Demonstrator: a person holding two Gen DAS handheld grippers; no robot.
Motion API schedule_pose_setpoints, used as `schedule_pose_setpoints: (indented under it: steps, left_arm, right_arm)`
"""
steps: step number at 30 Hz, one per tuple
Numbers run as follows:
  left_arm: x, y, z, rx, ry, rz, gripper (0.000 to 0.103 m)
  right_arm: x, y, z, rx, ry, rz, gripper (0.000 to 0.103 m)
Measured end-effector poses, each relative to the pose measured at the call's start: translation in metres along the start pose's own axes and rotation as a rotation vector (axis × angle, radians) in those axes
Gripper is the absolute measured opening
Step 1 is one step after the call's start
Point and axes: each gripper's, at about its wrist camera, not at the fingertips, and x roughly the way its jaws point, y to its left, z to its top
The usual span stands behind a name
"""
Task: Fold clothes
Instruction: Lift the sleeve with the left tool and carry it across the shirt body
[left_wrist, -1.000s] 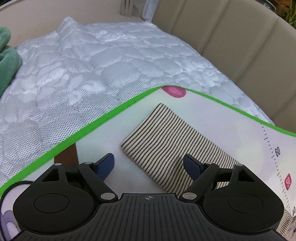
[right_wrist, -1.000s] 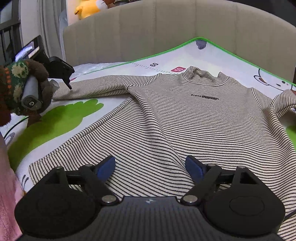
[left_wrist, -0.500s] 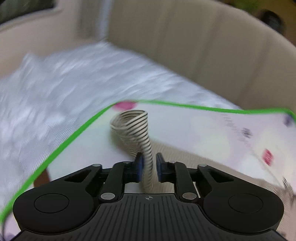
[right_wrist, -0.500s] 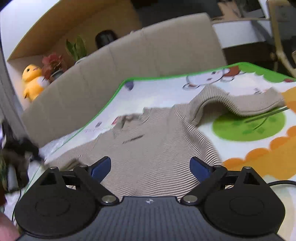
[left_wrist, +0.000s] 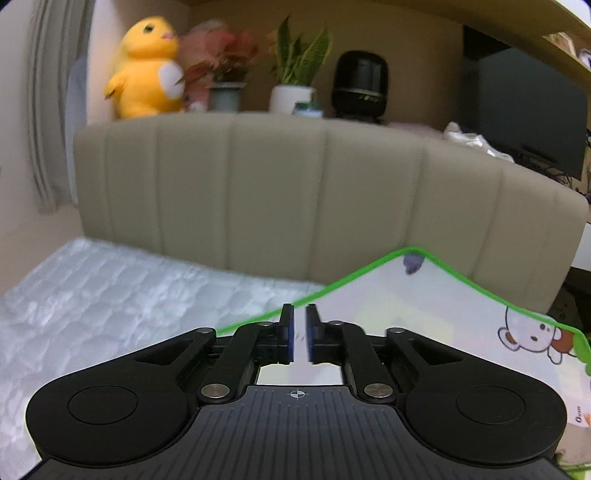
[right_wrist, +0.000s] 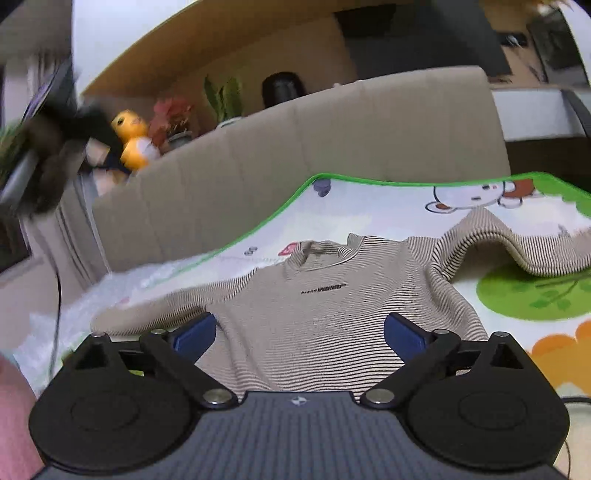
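Sweater (right_wrist: 325, 306) lies face up on the cartoon play mat (right_wrist: 369, 210), collar toward the padded headboard (right_wrist: 332, 129), body spread smooth. It is a thin ribbed knit in fine beige and dark stripes, soft enough to sag. Its sleeve (right_wrist: 498, 236) on the right of the view is humped into an arch, while the other sleeve (right_wrist: 155, 310) runs out flat toward the quilted white mattress cover (left_wrist: 110, 295).

The right gripper (right_wrist: 299, 330) hovers over the lower chest; its jaws have just been opening and now stand wide, with nothing between them. The left gripper (left_wrist: 300, 332) is raised and faces the headboard, its blue pads (left_wrist: 288, 332) nearly closed, with no cloth visible between them.

The step in hand looks like folding the sleeves inward. To do it well, pinch a single layer near the cuff, lift only enough to clear the body, and lay the sleeve straight across the chest. The smooth mat probably lets the knit slide, so drag gently.
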Motion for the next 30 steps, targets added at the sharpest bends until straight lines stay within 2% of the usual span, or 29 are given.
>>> schedule_pose_setpoints:
  steps: [2, 3, 4, 8, 12, 14, 17, 19, 21, 23, 24, 25, 26, 27, 30]
  left_arm:
    - [0.008, 0.028, -0.014, -0.055, 0.088, 0.0, 0.028]
    - [0.013, 0.044, -0.021, -0.09, 0.136, 0.007, 0.043]
    - [0.019, 0.062, -0.031, -0.139, 0.192, 0.029, 0.051]
    - [0.048, 0.135, -0.074, -0.422, 0.349, 0.104, 0.052]
    - [0.07, 0.188, -0.104, -0.589, 0.388, 0.151, 0.051]
    - [0.081, 0.198, -0.11, -0.565, 0.382, 0.187, 0.052]
    - [0.097, 0.195, -0.117, -0.463, 0.393, 0.225, 0.056]
    - [0.109, 0.19, -0.121, -0.397, 0.401, 0.229, 0.07]
    - [0.117, 0.183, -0.126, -0.333, 0.409, 0.241, 0.075]
    - [0.127, 0.174, -0.13, -0.266, 0.422, 0.272, 0.07]
    - [0.13, 0.17, -0.132, -0.238, 0.421, 0.291, 0.059]
    - [0.13, 0.166, -0.133, -0.209, 0.409, 0.308, 0.041]
    - [0.128, 0.164, -0.132, -0.181, 0.393, 0.316, 0.03]
    - [0.127, 0.16, -0.128, -0.148, 0.378, 0.327, 0.013]
    - [0.116, 0.153, -0.109, -0.11, 0.342, 0.317, 0.011]
  right_arm:
    - [0.001, -0.008, 0.001, 0.05, 0.007, 0.005, 0.098]
    - [0.002, -0.01, 0.002, 0.067, 0.013, 0.002, 0.098]
    - [0.004, -0.011, 0.001, 0.079, 0.02, -0.001, 0.098]
    - [0.007, -0.011, 0.001, 0.078, 0.042, -0.012, 0.098]
    - [0.007, -0.003, -0.002, 0.031, 0.051, -0.02, 0.098]
    - [0.009, 0.001, -0.003, 0.003, 0.061, -0.023, 0.098]
    - [0.014, 0.007, -0.005, -0.031, 0.083, -0.028, 0.098]
    - [0.015, 0.009, -0.005, -0.048, 0.09, -0.025, 0.098]
    - [0.015, 0.009, -0.006, -0.051, 0.088, -0.018, 0.098]
    - [0.014, 0.006, -0.005, -0.036, 0.08, -0.011, 0.098]
    - [0.014, 0.004, -0.005, -0.018, 0.076, -0.009, 0.098]
    - [0.014, 0.0, -0.004, 0.003, 0.072, -0.009, 0.098]
    - [0.013, -0.003, -0.004, 0.024, 0.069, -0.009, 0.098]
    - [0.014, -0.006, -0.003, 0.047, 0.067, -0.008, 0.098]
    - [0.014, -0.018, -0.003, 0.116, 0.066, -0.008, 0.098]
